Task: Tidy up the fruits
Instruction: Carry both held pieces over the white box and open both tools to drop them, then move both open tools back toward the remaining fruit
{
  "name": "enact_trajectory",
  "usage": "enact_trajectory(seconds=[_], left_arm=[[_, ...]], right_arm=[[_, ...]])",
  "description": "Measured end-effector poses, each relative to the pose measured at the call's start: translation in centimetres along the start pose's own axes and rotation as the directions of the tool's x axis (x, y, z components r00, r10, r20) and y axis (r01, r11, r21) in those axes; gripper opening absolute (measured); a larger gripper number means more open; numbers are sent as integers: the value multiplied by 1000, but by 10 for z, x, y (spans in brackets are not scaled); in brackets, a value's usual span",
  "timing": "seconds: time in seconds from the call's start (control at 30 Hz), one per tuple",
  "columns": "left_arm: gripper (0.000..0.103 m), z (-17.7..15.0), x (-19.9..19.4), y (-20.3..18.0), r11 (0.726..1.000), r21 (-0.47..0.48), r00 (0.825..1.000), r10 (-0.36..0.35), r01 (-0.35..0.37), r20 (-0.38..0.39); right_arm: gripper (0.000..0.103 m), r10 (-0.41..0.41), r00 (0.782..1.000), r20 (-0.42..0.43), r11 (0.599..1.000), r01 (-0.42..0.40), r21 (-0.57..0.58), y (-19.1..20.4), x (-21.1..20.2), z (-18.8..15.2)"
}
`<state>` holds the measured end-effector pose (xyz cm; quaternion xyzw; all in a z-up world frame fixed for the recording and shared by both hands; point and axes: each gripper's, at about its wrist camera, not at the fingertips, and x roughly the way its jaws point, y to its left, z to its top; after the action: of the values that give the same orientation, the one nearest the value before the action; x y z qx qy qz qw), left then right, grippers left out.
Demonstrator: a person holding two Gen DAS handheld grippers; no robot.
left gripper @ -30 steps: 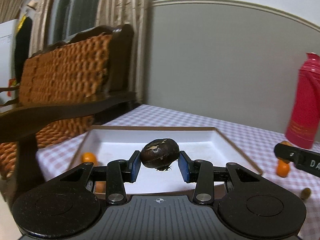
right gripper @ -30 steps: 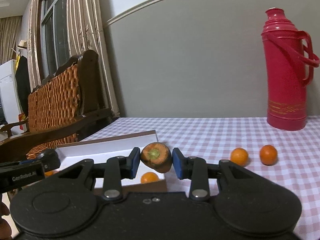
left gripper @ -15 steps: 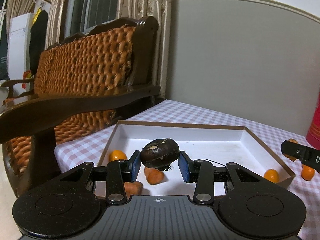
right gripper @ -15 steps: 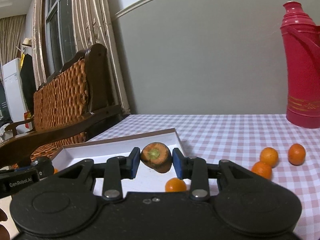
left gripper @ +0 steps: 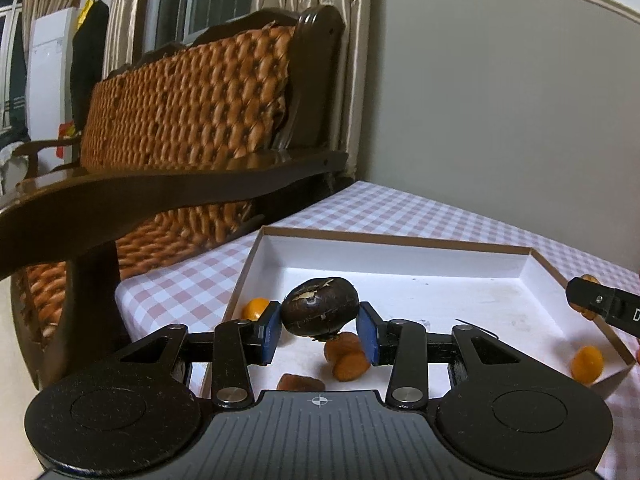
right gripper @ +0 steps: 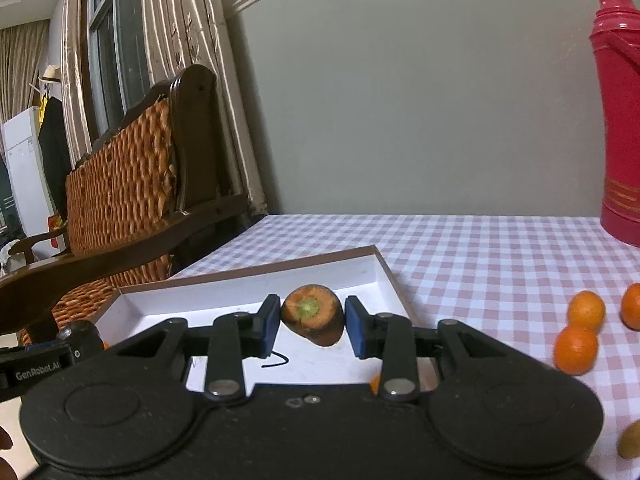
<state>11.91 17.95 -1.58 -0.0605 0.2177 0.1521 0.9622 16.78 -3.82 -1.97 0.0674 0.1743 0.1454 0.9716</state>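
Orange kumquats [right gripper: 575, 350], perhaps 3, 1 carrot piece [right gripper: 313, 314]

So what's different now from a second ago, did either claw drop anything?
No. Both have swung toward the chair side and in over the white tray. The left gripper still clamps the dark round fruit, the right gripper its carrot piece. The fruit in the tray hasn't moved.

A table in a pink-checked cloth [right gripper: 480, 256] carries a shallow white tray [right gripper: 384, 268]. At two o'clock stands a red flask [right gripper: 618, 128]. Small oranges [right gripper: 586, 310] lie at three o'clock.
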Motion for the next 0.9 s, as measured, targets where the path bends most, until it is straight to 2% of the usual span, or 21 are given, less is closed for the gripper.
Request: enact_trajectory(seconds=[0.17,0.2,0.23,0.27,0.3,0.37,0.43,0.53,0.9], left_arm=[[42,3,14,2,999,-25,999,43,-43,-28],[57,4,17,0,999,-18,998,50,-51,-41],[74,5,19,0,999,-17,998,44,-45,-50],[94,7,17,0,999,-23,998,33,-34,-45],[103,8,12,-1,999,-32,1000,5,-6,-19],[103,10,-4,-10,998,15,997,55,-56,62],[103,12,-12,-15,997,42,994,57,-61,96],[103,12,-17,-15,999,35,995,39,-42,90],[103,11,-23,-19,999,26,997,19,-21,79]], right_arm=[[31,-23,999,-25,1000,22,-7,-1,17,5],[44,-27,999,-32,1000,27,-7,-2,21,7],[63,-31,999,-25,1000,31,-1,-5,21,8],[70,-34,999,0,999,34,10,-6,17,9],[77,-36,999,33,999,35,19,-8,11,11],[82,-36,996,79,999,34,26,-9,1,15],[90,-33,994,101,999,29,40,-12,-6,18],[97,-27,991,134,999,20,50,-17,-16,20],[97,-25,986,165,1000,24,11,-21,-33,20]])
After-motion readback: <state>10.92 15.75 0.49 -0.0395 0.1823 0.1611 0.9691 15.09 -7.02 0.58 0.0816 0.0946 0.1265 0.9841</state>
